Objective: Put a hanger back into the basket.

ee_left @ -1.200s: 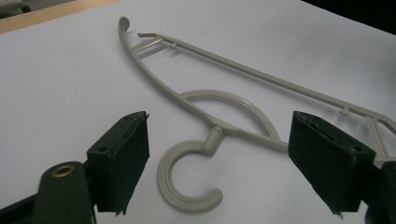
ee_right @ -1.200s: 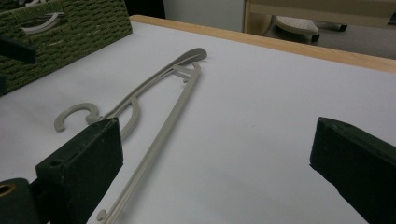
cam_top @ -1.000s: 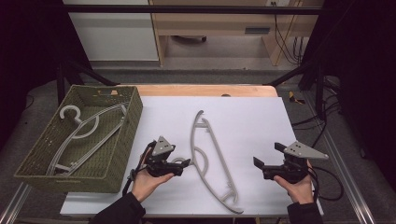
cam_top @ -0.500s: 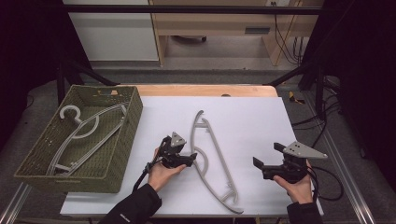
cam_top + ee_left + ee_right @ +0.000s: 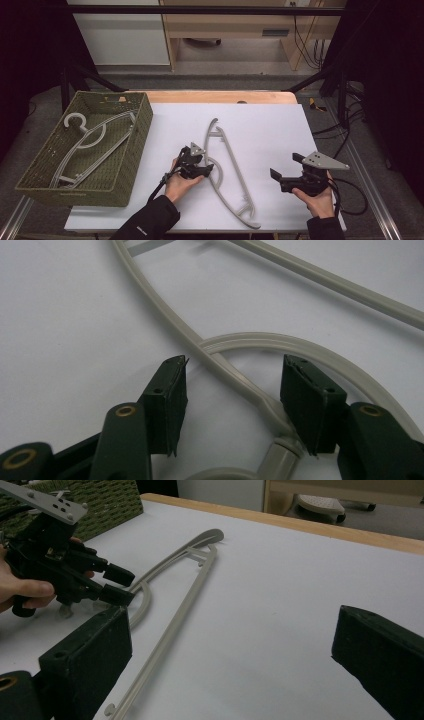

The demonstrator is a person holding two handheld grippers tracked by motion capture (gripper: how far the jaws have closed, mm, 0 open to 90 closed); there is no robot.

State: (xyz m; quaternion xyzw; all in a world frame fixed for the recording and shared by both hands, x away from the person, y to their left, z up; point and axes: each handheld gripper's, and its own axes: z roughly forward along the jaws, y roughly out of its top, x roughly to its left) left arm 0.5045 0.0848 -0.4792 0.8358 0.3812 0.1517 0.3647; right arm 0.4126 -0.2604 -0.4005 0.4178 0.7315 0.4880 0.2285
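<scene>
White table [image 5: 280, 130]: left hand-held gripper [image 5: 232, 390] closing, pads astride hanger [image 5: 225, 372] neck, untouching; right hand-held gripper [image 5: 230, 655] gapes empty.

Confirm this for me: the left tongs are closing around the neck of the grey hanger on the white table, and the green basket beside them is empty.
Not quite: the green basket is not empty. The high view shows another grey hanger lying inside it. The rest holds: the left tongs have just been closing around the neck of the grey hanger on the table, the pads not yet pressing on it in the left gripper view.
</scene>
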